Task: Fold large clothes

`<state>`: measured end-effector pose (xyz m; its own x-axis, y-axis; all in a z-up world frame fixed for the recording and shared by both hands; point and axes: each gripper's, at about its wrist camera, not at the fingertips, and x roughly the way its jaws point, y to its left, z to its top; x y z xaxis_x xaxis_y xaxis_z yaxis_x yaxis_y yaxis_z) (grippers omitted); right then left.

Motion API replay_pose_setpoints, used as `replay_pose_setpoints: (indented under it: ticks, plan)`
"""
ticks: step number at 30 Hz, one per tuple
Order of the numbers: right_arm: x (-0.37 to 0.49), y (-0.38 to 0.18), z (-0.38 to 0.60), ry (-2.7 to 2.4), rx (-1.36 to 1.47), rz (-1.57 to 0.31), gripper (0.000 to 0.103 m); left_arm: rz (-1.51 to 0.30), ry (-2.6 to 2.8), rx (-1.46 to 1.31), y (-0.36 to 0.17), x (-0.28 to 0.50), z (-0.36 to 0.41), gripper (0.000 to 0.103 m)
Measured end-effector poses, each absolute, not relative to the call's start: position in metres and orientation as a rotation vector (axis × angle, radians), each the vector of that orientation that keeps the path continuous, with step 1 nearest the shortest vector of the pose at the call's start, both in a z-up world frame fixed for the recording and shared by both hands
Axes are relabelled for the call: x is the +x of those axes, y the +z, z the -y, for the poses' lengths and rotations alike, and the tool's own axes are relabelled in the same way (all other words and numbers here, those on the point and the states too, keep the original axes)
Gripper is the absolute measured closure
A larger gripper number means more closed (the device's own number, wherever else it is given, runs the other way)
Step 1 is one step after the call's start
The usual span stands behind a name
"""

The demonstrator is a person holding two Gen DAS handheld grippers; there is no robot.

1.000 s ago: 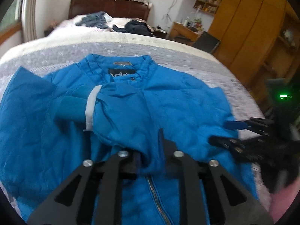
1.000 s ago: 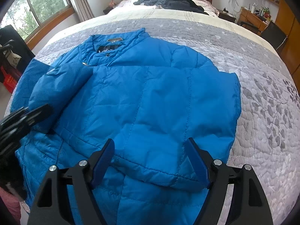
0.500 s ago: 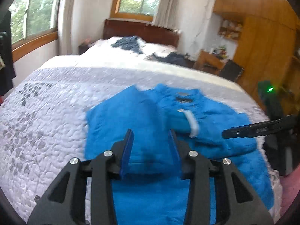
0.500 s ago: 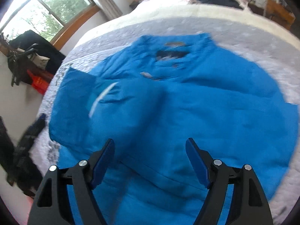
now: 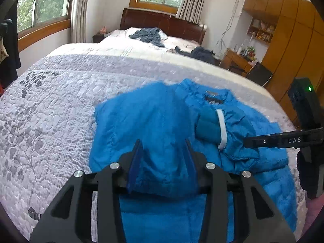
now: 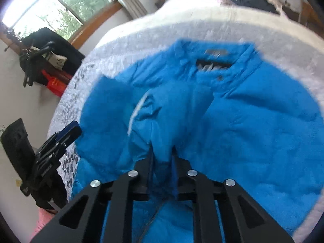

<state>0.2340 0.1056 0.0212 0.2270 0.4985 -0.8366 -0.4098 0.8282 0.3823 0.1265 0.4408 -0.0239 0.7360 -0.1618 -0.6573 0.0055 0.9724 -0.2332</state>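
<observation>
Right now the right gripper (image 6: 162,151) has its 2 fingers nearly pressed together, pinching a ridge of the jacket (image 6: 253,125) beside the zipper (image 6: 150,220). Just ahead of it lies the folded-in sleeve, its white cuff band (image 6: 136,113) showing. The left gripper (image 5: 164,151) is spread, straddling a raised fold without clamping it. The jacket lies flat on the quilt (image 5: 50,111), collar (image 6: 214,58) at the far end. The puffy, slick shell could slide out of so narrow a pinch if pulled fast, and dragging 1 ridge alone may undo the tucked sleeve or bunch the front.
</observation>
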Motion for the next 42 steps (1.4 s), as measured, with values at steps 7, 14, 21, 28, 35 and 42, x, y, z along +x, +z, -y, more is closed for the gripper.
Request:
replay_pose_setpoints:
  ticks: [7, 14, 21, 28, 35, 42]
  plan:
    - [0.232, 0.030, -0.051, 0.500, 0.081, -1.158, 0.097, -0.758, -0.142, -0.153, -0.030, 0.146, -0.406, 0.062]
    - [0.243, -0.008, -0.033, 0.418, 0.090, -1.243, 0.093, -0.858, -0.114, -0.151, -0.070, 0.171, -0.403, 0.062]
    - [0.232, 0.043, -0.068, 0.411, -0.082, -1.113, 0.056, -0.821, -0.117, -0.206, -0.044, 0.158, -0.415, 0.048]
    - [0.229, 0.029, -0.150, 0.439, -0.291, -1.158, 0.030, -0.862, -0.036, -0.192, -0.058, 0.161, -0.430, 0.045]
    - [0.242, -0.010, -0.175, 0.313, -0.451, -1.170, 0.042, -0.852, -0.049, -0.133, -0.070, 0.161, -0.426, 0.044]
    - [0.248, 0.012, -0.130, 0.363, -0.229, -1.192, 0.072, -0.848, -0.051, -0.128, -0.073, 0.161, -0.425, 0.044]
